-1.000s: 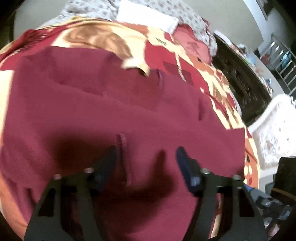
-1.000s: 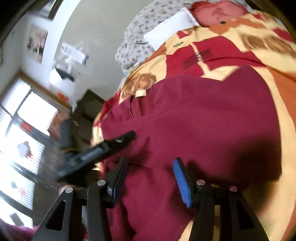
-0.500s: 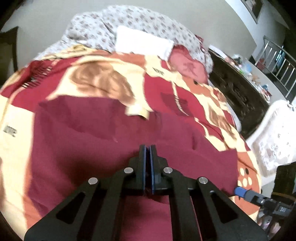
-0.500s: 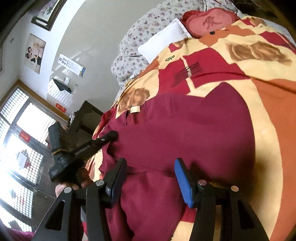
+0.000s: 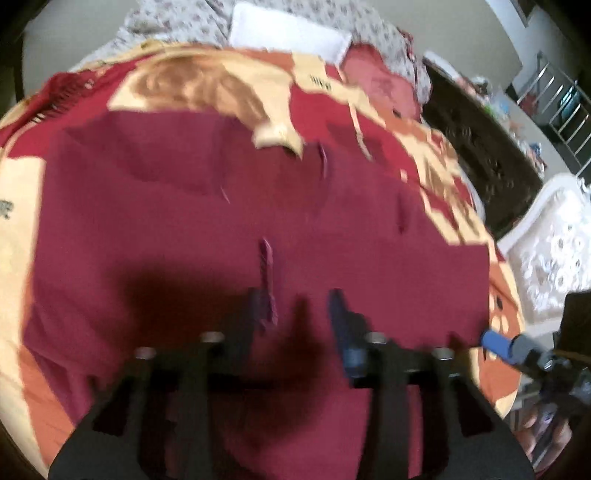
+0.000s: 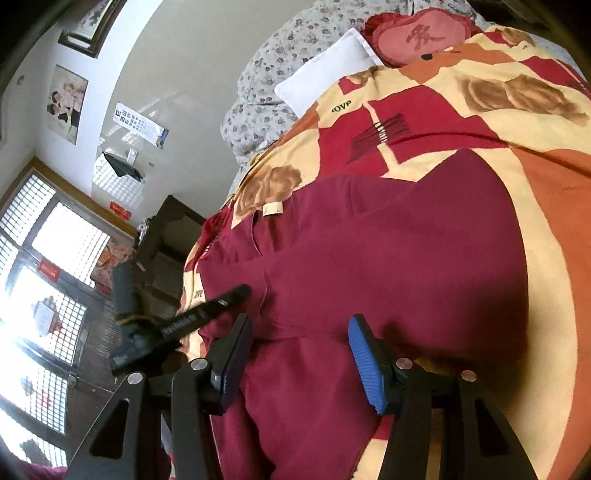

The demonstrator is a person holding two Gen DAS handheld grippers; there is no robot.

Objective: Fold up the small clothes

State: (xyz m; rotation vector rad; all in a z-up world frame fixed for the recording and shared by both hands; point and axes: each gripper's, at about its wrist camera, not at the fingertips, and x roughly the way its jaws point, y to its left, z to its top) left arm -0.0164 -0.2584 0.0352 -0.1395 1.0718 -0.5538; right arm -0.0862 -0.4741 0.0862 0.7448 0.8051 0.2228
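Note:
A maroon garment (image 5: 207,221) lies spread on a patterned bed blanket (image 5: 207,85), with a cream neck label (image 5: 277,134) at its far edge. My left gripper (image 5: 295,314) is open just above the cloth, its fingers either side of a raised seam (image 5: 266,266). The garment shows in the right wrist view (image 6: 406,258) too. My right gripper (image 6: 301,354) is open over the garment's near edge and holds nothing. The left gripper also shows in the right wrist view (image 6: 207,314), to the left, over the bed's edge.
A white pillow (image 5: 291,33) and a red cushion (image 5: 373,79) lie at the head of the bed. A dark cabinet (image 5: 480,147) and a white chair (image 5: 554,251) stand on the right. In the right wrist view, windows (image 6: 44,295) and dark furniture (image 6: 162,240) are on the left.
My left gripper was shut half a second ago and is now open again, lower over the garment's seam. The right gripper stays open and has barely moved.

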